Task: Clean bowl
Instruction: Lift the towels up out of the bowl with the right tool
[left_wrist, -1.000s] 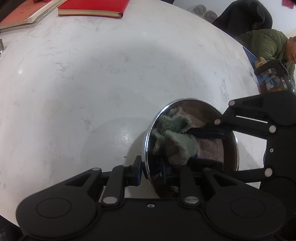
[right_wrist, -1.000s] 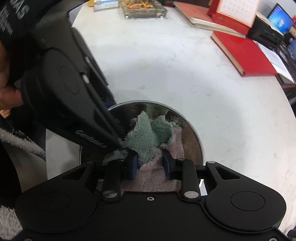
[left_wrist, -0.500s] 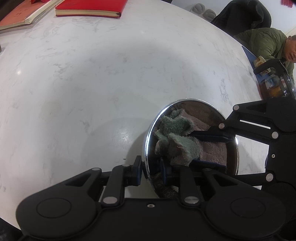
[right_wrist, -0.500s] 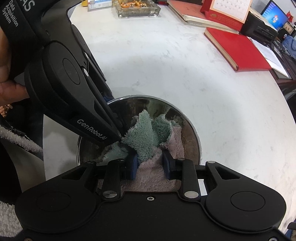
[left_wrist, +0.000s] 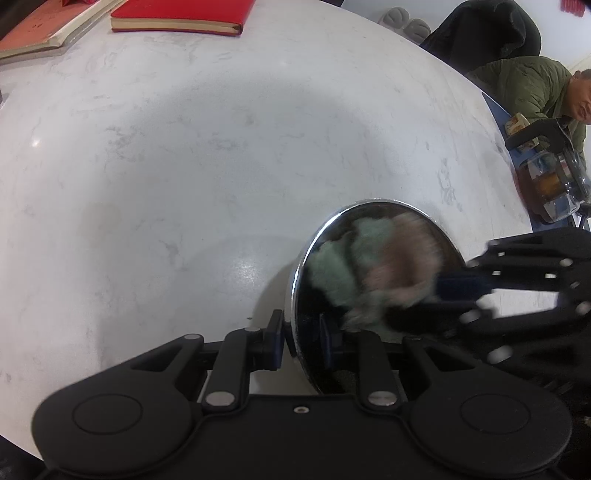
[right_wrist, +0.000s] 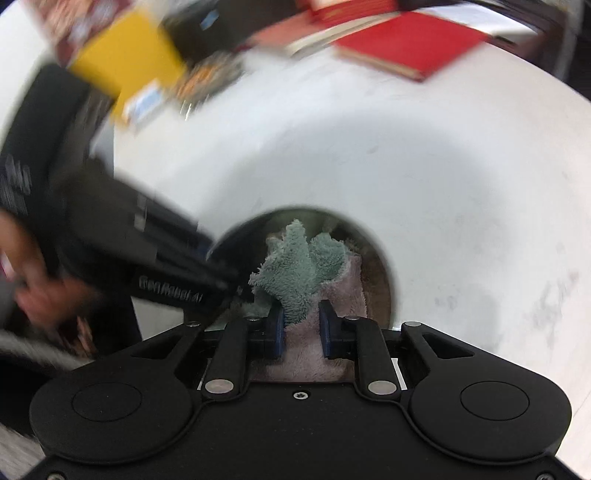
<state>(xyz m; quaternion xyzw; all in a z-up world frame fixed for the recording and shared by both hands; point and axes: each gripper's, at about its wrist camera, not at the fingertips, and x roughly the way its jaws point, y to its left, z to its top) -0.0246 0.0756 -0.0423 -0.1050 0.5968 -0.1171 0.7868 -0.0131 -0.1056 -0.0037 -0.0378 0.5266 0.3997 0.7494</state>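
Note:
A shiny steel bowl (left_wrist: 310, 254) stands on the white marble table, tipped up on its side. My left gripper (left_wrist: 301, 341) is shut on the bowl's near rim. My right gripper (right_wrist: 301, 326) is shut on a green and pink fleece cloth (right_wrist: 299, 269) and holds it inside the bowl (right_wrist: 380, 266). In the left wrist view the cloth (left_wrist: 354, 266) and the right gripper (left_wrist: 454, 295) are blurred with motion. In the right wrist view the left gripper (right_wrist: 221, 282) comes in from the left.
A red book (left_wrist: 181, 14) and a pink book (left_wrist: 40, 29) lie at the table's far edge. A glass teapot (left_wrist: 550, 184) stands at the right edge, with a seated person in a green jacket (left_wrist: 528, 85) behind it. A yellow object (right_wrist: 125, 62) sits far left.
The right gripper has swung with the cloth inside the bowl, toward the bowl's right side, and its view has turned and blurred. The left gripper still holds the rim.

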